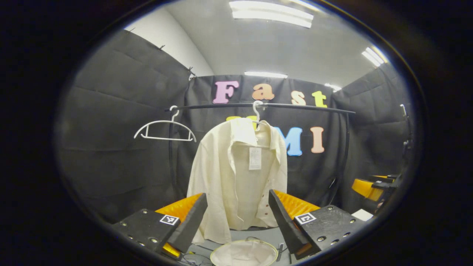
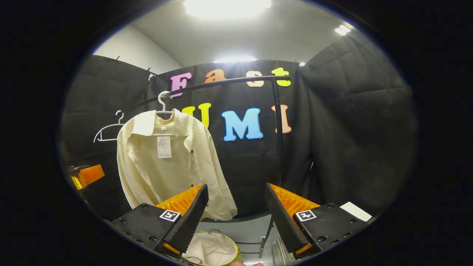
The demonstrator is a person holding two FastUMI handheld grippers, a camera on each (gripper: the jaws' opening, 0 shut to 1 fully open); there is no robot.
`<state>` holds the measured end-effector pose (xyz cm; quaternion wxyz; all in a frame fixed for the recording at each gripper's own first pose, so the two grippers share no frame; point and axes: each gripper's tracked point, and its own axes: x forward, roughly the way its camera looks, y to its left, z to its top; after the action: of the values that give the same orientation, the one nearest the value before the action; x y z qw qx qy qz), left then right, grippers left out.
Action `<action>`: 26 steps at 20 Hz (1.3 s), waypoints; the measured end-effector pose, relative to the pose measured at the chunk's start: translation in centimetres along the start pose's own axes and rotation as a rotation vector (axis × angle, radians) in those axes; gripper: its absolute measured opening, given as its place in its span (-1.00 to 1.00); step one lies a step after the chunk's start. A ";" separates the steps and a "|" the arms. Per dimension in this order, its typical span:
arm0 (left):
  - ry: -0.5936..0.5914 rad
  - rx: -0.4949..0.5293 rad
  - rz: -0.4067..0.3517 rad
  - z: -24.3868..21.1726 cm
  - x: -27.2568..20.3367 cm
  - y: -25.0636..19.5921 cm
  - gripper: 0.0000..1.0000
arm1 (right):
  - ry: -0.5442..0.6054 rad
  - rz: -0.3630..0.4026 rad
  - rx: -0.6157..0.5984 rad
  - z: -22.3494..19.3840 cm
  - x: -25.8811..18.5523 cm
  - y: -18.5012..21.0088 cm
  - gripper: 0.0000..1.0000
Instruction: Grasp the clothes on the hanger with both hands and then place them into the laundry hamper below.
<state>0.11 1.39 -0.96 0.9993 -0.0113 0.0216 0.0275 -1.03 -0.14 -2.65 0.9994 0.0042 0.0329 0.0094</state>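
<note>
A cream shirt (image 1: 236,173) hangs on a white hanger (image 1: 257,111) from the black rail (image 1: 295,106); it also hangs at the left of the right gripper view (image 2: 166,162). Below it stands the round laundry hamper (image 1: 244,252) with a pale lining, seen too at the bottom of the right gripper view (image 2: 210,248). My left gripper (image 1: 237,207) is open, well short of the shirt, which shows between its fingers. My right gripper (image 2: 235,205) is open too, aimed to the right of the shirt at the rack's post. The other gripper shows at the right edge (image 1: 373,186) and at the left edge (image 2: 87,175).
An empty white hanger (image 1: 164,130) hangs at the rail's left end, also seen in the right gripper view (image 2: 107,132). The rack's upright post (image 2: 278,136) stands right of the shirt. Black cloth walls close in the booth on all sides. Grey floor lies under the rack.
</note>
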 end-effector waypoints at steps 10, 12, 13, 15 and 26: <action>-0.054 0.029 0.034 2.6 4.0 1.1 0.96 | -0.007 0.011 -0.002 0.8 1.6 1.0 0.94; -0.047 0.034 0.052 2.7 6.0 1.3 0.96 | -0.008 0.014 -0.017 0.7 2.4 0.8 0.94; -0.048 0.033 0.071 2.8 7.0 1.6 0.96 | -0.012 0.013 -0.024 0.9 2.9 0.6 0.94; -0.052 0.022 0.105 3.3 9.1 2.0 0.96 | -0.024 0.008 -0.029 1.3 4.0 0.2 0.94; 0.002 0.112 0.240 2.7 19.7 2.7 0.92 | 0.060 0.080 0.036 -1.5 11.2 1.5 0.94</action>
<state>19.70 5.23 0.79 0.9879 0.0471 0.0253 0.1454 9.98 1.54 -4.90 0.9966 0.0232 0.0626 0.0487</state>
